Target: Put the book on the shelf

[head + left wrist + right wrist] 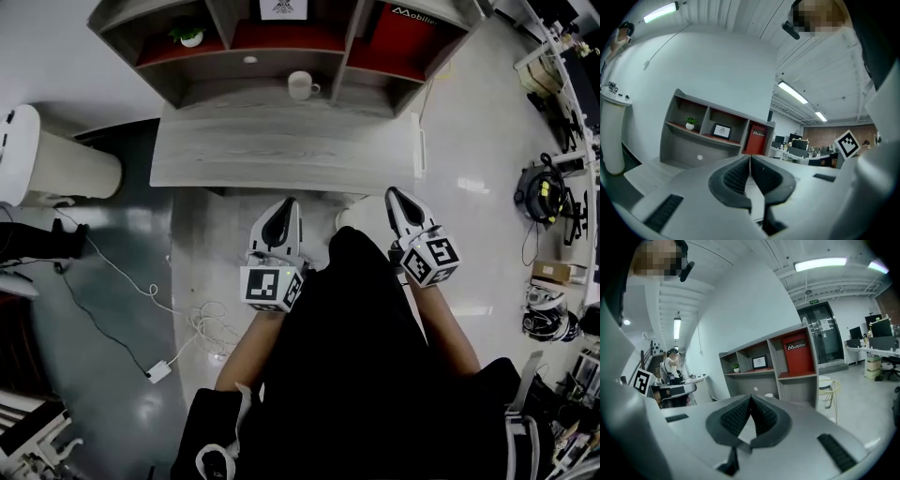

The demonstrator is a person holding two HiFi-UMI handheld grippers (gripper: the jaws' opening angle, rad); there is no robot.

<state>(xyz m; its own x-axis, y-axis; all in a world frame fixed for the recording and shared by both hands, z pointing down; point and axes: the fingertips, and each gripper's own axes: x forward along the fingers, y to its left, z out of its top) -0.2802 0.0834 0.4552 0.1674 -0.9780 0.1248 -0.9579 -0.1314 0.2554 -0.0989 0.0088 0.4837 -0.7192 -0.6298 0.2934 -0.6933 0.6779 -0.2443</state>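
Observation:
The red book [405,33] stands upright in the right compartment of the grey shelf unit [248,80] at the back of the desk; it also shows in the left gripper view [756,140] and the right gripper view [800,352]. My left gripper [286,204] is held in front of the desk's near edge, apart from the shelf, its jaws shut [750,157] with nothing between them. Beside it, my right gripper [394,194] is also off the desk, shut and empty [750,397].
A white mug [301,85] sits on the wooden desk [234,155] under the shelf. A small potted plant [190,36] and a framed picture [281,7] occupy other compartments. A white cylinder [56,164] stands at left, cables [187,328] trail on the floor, and a stool [829,385] stands by the desk.

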